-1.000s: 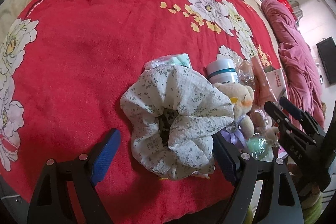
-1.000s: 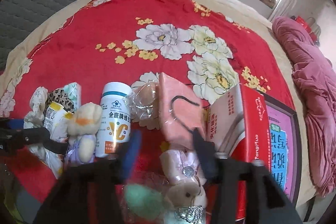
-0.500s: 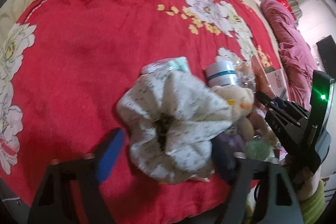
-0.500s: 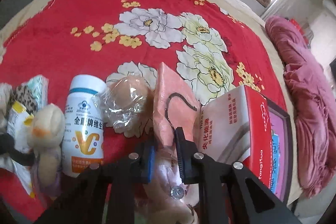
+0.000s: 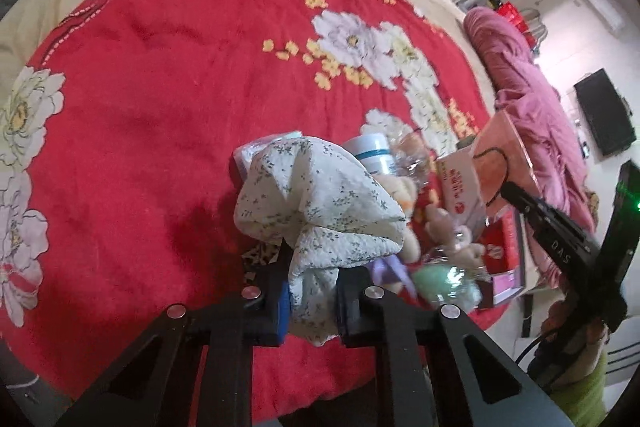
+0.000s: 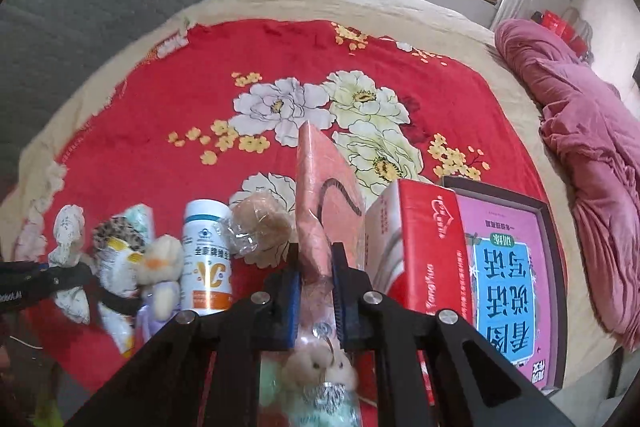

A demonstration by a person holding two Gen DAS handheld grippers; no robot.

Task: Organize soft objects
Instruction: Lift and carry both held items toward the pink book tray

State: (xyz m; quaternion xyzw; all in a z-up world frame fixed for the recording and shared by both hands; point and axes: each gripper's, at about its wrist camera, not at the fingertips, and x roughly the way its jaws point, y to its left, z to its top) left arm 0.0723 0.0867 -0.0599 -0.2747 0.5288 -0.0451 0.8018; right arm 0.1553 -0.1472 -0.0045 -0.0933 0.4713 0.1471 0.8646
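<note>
A white floral fabric scrunchie point(image 5: 320, 203) hangs bunched above the red flowered blanket point(image 5: 160, 87). My left gripper point(image 5: 312, 291) pinches its lower fold, and the jaws are still closing on it. In the right wrist view, a flat pink soft pack point(image 6: 324, 195) with a black loop stands up between the blue pads. My right gripper point(image 6: 316, 283) grips the pack's lower end, its jaws closing on it. The left wrist view shows the right gripper point(image 5: 508, 191) holding that pink pack point(image 5: 500, 155) off the bed. The left gripper point(image 6: 80, 275) shows at the right wrist view's left edge, holding the scrunchie point(image 6: 68, 239).
On the blanket's near edge lie a white bottle point(image 6: 206, 259), a wrapped round bun point(image 6: 260, 227), a small plush bear point(image 6: 160, 263), a red box point(image 6: 424, 251) and a pink-and-blue boxed set point(image 6: 508, 267). Another small plush point(image 6: 320, 367) lies under the right gripper. A pink quilt point(image 6: 580, 131) lies along the right.
Both grippers went from open to closed. The left closed on the scrunchie and lifted it off the blanket; the right closed on the pink pack and raised it upright.
</note>
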